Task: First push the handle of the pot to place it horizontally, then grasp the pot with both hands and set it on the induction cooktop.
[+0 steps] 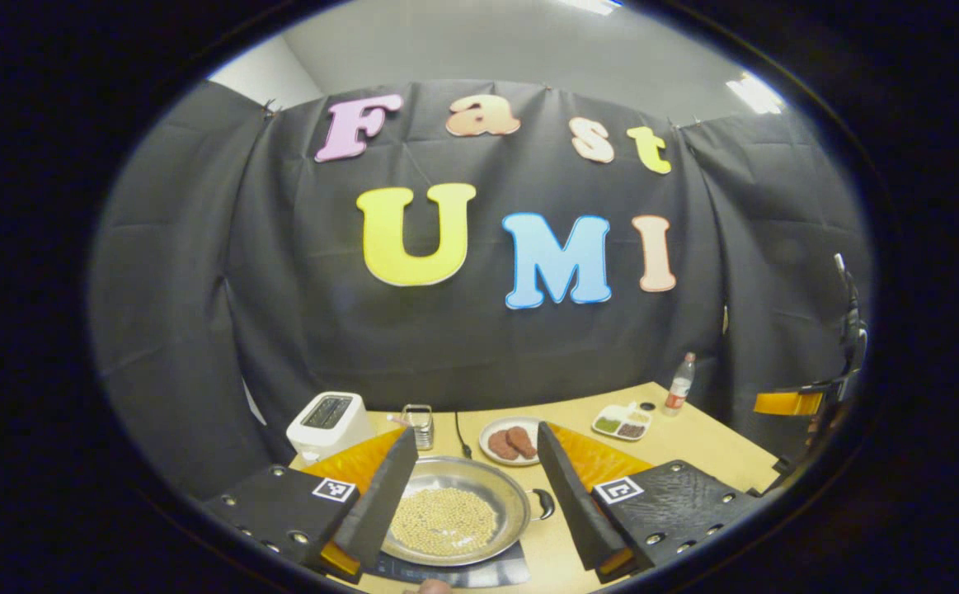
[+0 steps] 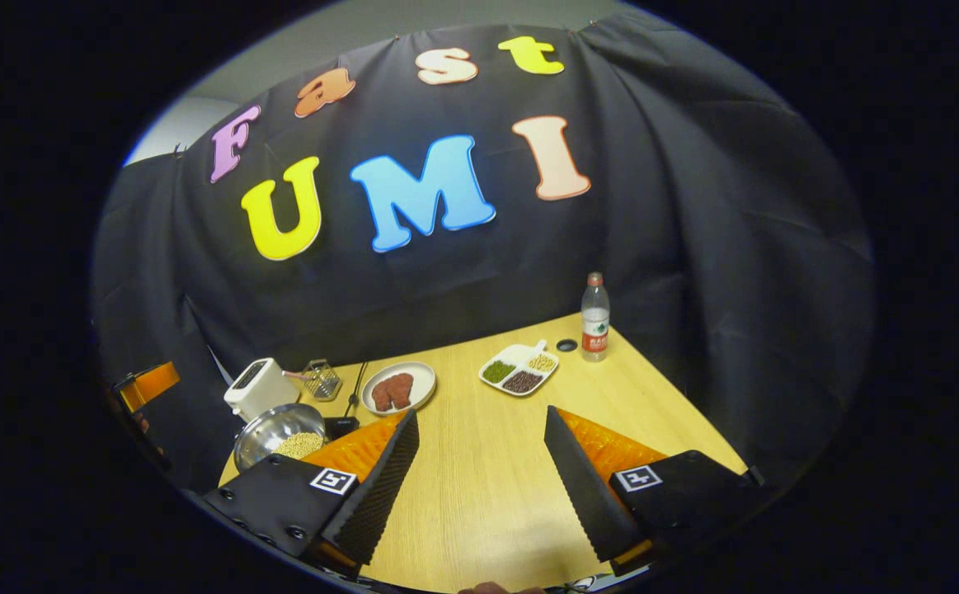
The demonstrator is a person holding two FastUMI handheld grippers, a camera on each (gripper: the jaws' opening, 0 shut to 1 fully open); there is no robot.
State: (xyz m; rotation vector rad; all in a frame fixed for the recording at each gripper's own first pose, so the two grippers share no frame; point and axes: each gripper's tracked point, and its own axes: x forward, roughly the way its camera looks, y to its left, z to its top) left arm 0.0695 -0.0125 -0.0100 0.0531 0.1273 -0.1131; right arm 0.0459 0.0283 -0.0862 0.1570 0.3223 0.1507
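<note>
Fingers (image 1: 380, 495) of the left gripper (image 1: 472, 495) stand wide, empty, above the pot (image 1: 450, 511), which sits on the dark cooktop (image 1: 479, 573) at the table's (image 1: 693, 445) near edge. Its small handle (image 1: 543, 503) points right, so the long axis runs sideways. Judging by this, keep both grippers clear. The right gripper (image 2: 479, 487), also wide, hangs over bare table, pot (image 2: 277, 433) off left.

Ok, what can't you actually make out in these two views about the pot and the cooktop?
- Left gripper view: the left tongs hide the pot rim's left edge; whether a handle sits there is unclear.
- Left gripper view: the induction cooktop is mostly under the pot, its near part cut off by the edge.
- Right gripper view: the right tongs cover the pot's near side.
- Right gripper view: the dish of grains is too small to identify.
</note>
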